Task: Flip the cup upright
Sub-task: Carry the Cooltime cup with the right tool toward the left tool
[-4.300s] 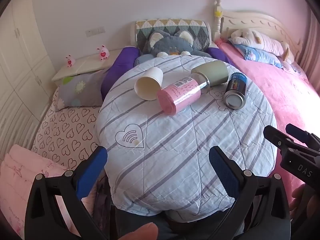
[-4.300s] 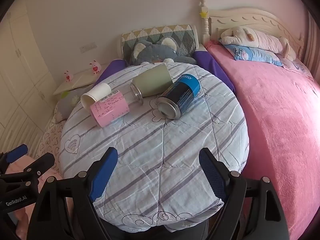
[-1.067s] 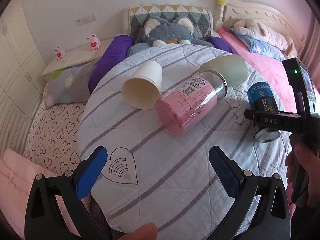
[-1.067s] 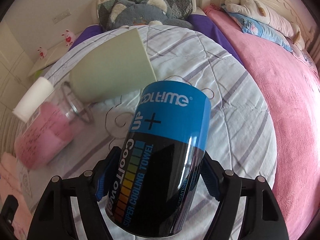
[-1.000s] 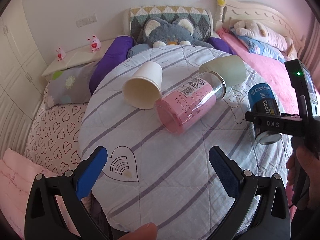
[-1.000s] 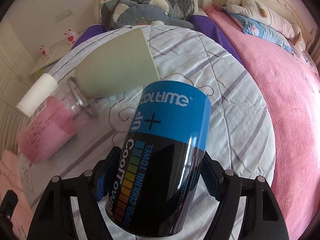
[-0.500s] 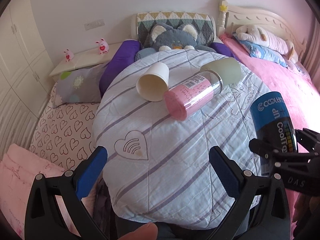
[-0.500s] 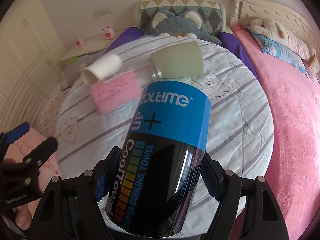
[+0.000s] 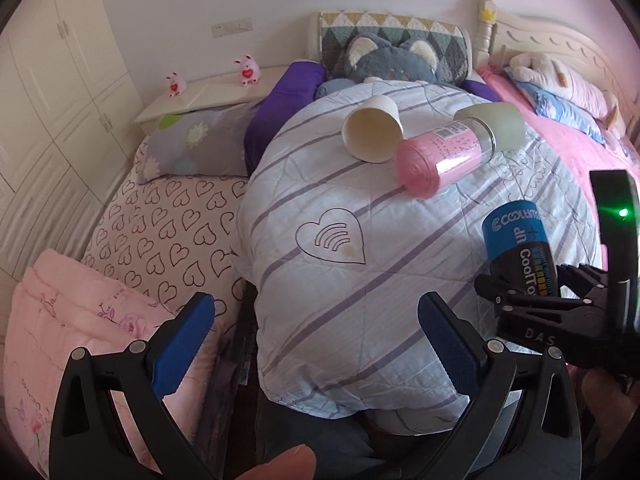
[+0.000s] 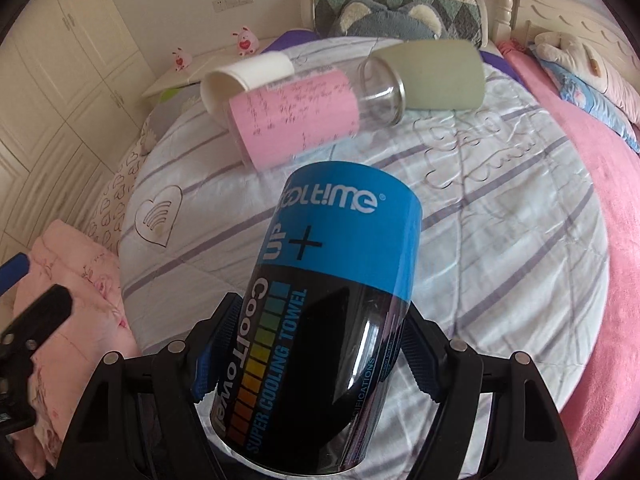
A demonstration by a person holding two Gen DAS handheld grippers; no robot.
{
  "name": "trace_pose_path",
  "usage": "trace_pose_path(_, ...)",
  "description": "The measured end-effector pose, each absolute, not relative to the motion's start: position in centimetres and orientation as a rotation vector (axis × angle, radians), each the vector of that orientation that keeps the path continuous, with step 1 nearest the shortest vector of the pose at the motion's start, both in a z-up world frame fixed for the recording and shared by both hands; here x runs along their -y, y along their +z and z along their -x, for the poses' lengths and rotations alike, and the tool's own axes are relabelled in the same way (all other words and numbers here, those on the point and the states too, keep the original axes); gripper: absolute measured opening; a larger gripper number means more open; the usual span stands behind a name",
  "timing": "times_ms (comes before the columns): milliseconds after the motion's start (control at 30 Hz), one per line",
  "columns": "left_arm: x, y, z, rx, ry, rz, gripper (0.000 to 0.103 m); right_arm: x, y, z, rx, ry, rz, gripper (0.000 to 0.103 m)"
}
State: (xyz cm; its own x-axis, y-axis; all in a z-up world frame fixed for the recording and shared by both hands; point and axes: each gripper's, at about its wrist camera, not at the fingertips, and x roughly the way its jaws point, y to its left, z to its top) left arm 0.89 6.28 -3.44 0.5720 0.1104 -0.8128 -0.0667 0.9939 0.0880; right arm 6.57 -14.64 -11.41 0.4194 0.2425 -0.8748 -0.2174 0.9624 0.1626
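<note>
Round table (image 9: 320, 320) under a striped quilted cover: soft, uneven surface, so anything set upright on it will likely rock.

3 items lie on their sides toward the table's far edge: white paper cup (image 9: 372, 134), mouth toward the camera, touching the pink bottle (image 9: 438, 160); green cup (image 9: 496, 126) behind the bottle's neck, nearer the far right edge. Paper cup looks light and crushable; I'd pinch it low on the wall, gently.

Blue-black can (image 10: 324, 316) is off the cover, above the table's near right edge, base toward the right wrist camera, tilted away. Right gripper (image 10: 308, 356) is clamped on its lower black section, 1 pad on each side. Glossy rigid wall, probably slippery; the low hold leaves the blue end overhanging, so it may pivot between the pads when turned. Weight: cannot tell.

Left gripper (image 9: 316, 340) has its jaws wide apart, nothing between them, at the near edge.
</note>
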Motion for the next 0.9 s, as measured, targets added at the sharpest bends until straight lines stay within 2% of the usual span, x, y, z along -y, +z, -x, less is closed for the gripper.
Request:
trace_pose_path(500,-4.8,-3.3,-0.9,-0.951,0.085,-0.073,0.103,15.1,-10.3,-4.7,-1.061,0.257,0.028,0.082)
trace_pose_path(900,-3.2,-1.4,0.3,-0.919,0.059,-0.075,0.103,17.2,-5.7,-2.9,-0.918,0.247,-0.043,0.082)
